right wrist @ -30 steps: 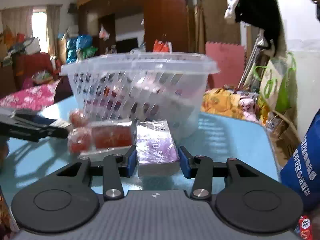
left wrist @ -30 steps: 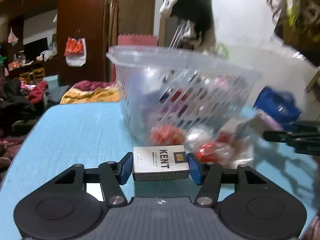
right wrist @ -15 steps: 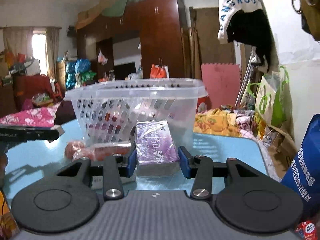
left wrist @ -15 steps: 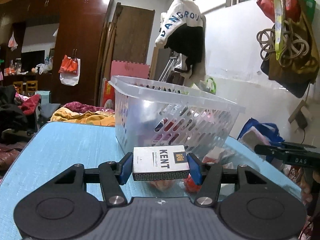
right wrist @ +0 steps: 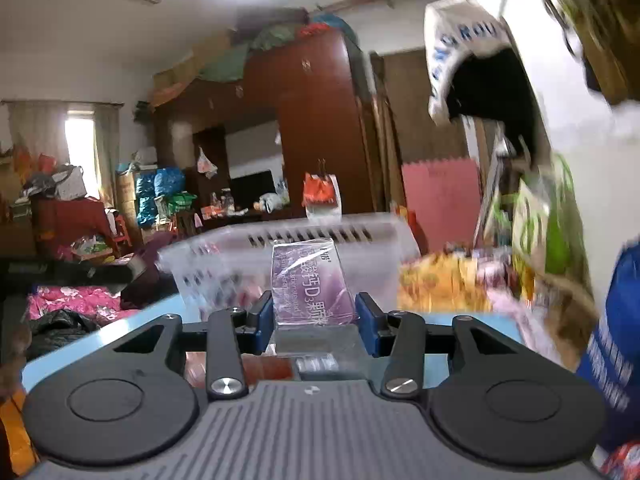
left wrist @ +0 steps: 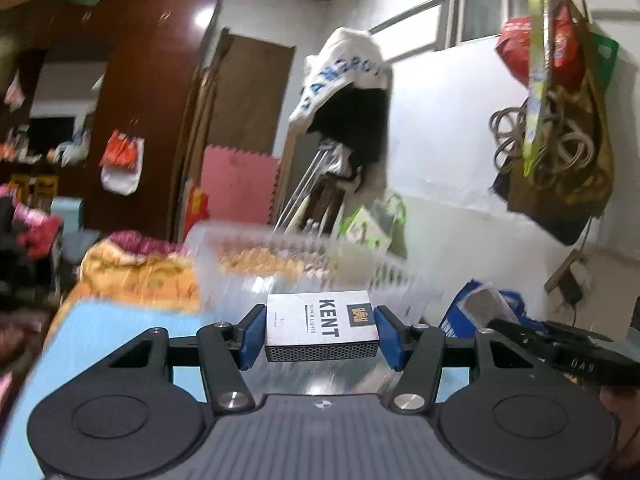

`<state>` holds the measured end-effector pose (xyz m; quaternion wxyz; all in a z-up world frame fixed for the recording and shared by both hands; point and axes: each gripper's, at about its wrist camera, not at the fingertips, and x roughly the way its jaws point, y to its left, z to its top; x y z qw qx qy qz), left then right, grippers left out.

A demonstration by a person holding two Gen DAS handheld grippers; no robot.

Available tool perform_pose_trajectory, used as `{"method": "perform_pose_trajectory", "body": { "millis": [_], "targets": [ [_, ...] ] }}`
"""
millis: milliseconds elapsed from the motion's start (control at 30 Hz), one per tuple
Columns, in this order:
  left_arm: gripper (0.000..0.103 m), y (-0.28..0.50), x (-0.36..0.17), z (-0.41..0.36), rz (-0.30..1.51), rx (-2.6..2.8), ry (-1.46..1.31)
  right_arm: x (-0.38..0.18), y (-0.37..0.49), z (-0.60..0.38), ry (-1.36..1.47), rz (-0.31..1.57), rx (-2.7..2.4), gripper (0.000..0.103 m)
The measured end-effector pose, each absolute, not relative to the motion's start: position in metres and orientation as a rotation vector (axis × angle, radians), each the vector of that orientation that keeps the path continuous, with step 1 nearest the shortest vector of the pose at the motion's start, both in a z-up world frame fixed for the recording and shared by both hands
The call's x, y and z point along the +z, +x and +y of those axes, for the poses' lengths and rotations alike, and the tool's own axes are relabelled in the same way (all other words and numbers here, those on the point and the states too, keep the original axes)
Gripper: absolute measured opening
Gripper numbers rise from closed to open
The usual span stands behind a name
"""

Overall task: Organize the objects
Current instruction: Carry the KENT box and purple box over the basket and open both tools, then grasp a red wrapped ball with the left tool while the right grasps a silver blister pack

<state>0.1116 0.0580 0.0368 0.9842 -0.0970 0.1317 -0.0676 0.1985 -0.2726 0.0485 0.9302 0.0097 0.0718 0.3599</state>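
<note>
My left gripper (left wrist: 320, 330) is shut on a white KENT cigarette box (left wrist: 320, 322), held level above the blue table (left wrist: 116, 336). The clear plastic basket (left wrist: 248, 268) stands just beyond it, its rim below the box and blurred. My right gripper (right wrist: 314, 314) is shut on a purple medicine box (right wrist: 310, 284), held up in front of the same basket (right wrist: 372, 248). The right gripper also shows at the right edge of the left wrist view (left wrist: 560, 344).
Red snack packets (right wrist: 264, 366) lie on the table under the right gripper. A blue bag (right wrist: 616, 340) stands at the right. Clothes and bags hang on the white wall (left wrist: 448, 152). Bedding and clutter lie beyond the table's far edge.
Both grippers have risen and tilted upward with their boxes. The basket now sits lower in both views, and its rim is about level with the held boxes.
</note>
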Motion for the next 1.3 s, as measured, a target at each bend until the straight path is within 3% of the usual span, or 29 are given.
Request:
{"method": "perform_pose_trajectory", "body": {
  "millis": [167, 433, 467, 500, 633, 767, 867, 1000, 1133, 1300],
  "targets": [
    [0.061, 0.175, 0.084, 0.055, 0.270, -0.095, -0.195, 0.093, 0.229, -0.230, -0.051, 0.170, 0.755, 0.047],
    [0.065, 0.249, 0.082, 0.057, 0.380, -0.042, -0.210, 0.102, 0.279, -0.185, -0.108, 0.216, 0.740, 0.050],
    [0.074, 0.257, 0.077, 0.058, 0.396, -0.024, -0.205, 0.100, 0.283, -0.183, -0.108, 0.219, 0.731, 0.062],
    [0.075, 0.262, 0.073, 0.059, 0.417, -0.004, -0.205, 0.098, 0.288, -0.180, -0.111, 0.234, 0.721, 0.068],
    [0.075, 0.250, 0.067, 0.064, 0.433, -0.025, -0.226, 0.090, 0.286, -0.188, -0.103, 0.266, 0.716, 0.077],
    [0.080, 0.191, 0.072, 0.061, 0.344, -0.022, -0.157, 0.084, 0.251, -0.231, -0.055, 0.217, 0.742, 0.103],
    [0.092, 0.150, 0.059, 0.062, 0.315, -0.053, -0.133, 0.068, 0.237, -0.256, -0.069, 0.250, 0.741, 0.103],
    [0.092, 0.138, 0.022, 0.061, 0.402, -0.061, -0.134, 0.029, 0.267, -0.251, -0.122, 0.438, 0.693, 0.102],
    [0.092, 0.148, -0.007, 0.072, 0.470, -0.038, -0.144, -0.005, 0.296, -0.233, -0.142, 0.587, 0.684, 0.087],
    [0.092, 0.150, -0.021, 0.096, 0.489, -0.024, -0.241, -0.015, 0.307, -0.221, -0.067, 0.634, 0.761, 0.086]
  ]
}}
